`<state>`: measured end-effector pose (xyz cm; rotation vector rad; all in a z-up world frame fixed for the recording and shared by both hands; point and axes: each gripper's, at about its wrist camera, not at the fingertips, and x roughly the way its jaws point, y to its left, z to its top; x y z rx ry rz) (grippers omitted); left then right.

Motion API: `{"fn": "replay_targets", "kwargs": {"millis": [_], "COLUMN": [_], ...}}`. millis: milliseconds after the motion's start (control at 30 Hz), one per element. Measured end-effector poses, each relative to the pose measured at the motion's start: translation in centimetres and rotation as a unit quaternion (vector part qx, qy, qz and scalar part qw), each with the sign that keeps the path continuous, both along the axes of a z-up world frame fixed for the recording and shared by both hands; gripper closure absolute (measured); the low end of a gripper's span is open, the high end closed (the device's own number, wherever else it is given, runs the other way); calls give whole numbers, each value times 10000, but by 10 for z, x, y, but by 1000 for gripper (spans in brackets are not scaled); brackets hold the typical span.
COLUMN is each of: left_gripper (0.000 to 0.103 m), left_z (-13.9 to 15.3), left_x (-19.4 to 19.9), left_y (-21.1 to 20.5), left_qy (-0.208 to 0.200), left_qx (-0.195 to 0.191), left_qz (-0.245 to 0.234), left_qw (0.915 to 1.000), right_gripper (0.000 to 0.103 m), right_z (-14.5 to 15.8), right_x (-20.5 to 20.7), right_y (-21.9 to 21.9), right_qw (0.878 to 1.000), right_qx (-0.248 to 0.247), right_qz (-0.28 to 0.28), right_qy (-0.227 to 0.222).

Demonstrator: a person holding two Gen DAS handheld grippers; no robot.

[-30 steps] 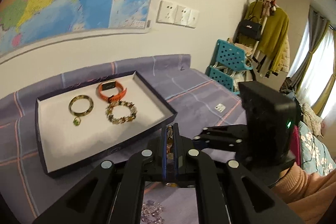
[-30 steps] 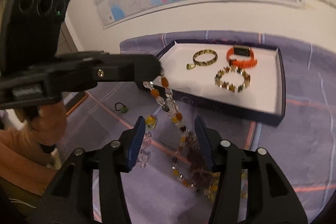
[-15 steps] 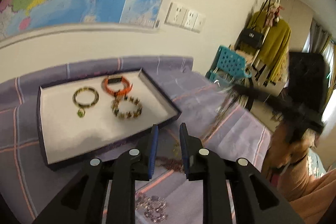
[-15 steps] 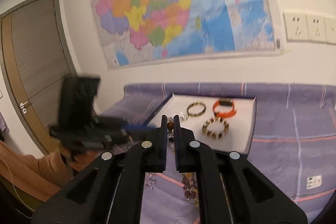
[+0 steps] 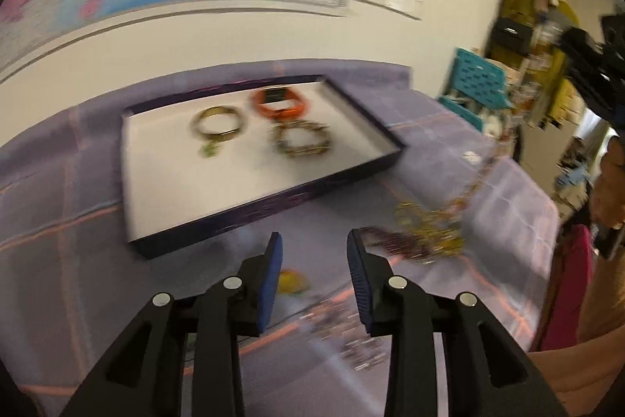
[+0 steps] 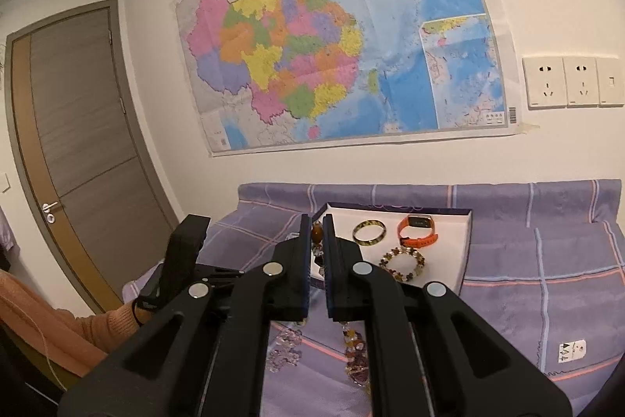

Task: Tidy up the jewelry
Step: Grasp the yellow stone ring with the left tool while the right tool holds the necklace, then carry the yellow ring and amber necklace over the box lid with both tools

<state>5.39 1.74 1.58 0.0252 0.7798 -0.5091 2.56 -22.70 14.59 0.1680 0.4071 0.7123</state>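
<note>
meanwhile right gripper (image 6: pixel 317 230) pinches beaded necklace (image 6: pixel 353 352); left gripper (image 5: pixel 312 248) opening, empty, near tray (image 5: pixel 250 217) front edge

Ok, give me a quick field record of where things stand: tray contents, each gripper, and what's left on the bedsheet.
tray: open, dark-walled, white floor, on the purple plaid bedsheet
in tray: gold bangle, orange smartwatch, beaded bracelet, lying apart
right gripper: shut on a beaded necklace that hangs down below it
left gripper: jaws opening, nothing between them
on bedsheet: the necklace's lower end, piled; clear crystal bracelet; a small yellow piece, too blurred to name
</note>
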Motion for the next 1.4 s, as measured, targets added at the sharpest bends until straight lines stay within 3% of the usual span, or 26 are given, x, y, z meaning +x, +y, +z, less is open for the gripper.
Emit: {"fn": "replay_targets", "kwargs": {"millis": [167, 433, 700, 900, 1000, 1200, 1400], "left_gripper": [71, 56, 56, 73, 89, 89, 89], "left_z": [-11, -22, -38, -41, -41, -40, -21], "left_x": [1, -6, 11, 12, 13, 11, 10], "left_y": [21, -4, -16, -17, -15, -15, -9], "left_qy": [116, 82, 331, 324, 349, 339, 192], "left_qx": [249, 607, 721, 813, 786, 728, 505], "left_qz": [247, -178, -186, -115, -42, -4, 81], "left_qw": [9993, 9980, 9967, 9961, 9963, 9968, 9985], "right_gripper": [97, 97, 97, 97, 97, 97, 97], "right_z": [2, 7, 7, 6, 4, 1, 5], "right_x": [-1, 6, 12, 17, 19, 25, 32], "right_y": [4, 9, 13, 16, 16, 18, 18], "right_qw": [10000, 10000, 9999, 9998, 9998, 9997, 9998], "right_qx": [2, -13, -28, -29, -28, -19, -6], "right_qz": [58, 77, 131, 172, 178, 193, 138], "right_qy": [-9, -20, 19, 59, 80, 142, 109]}}
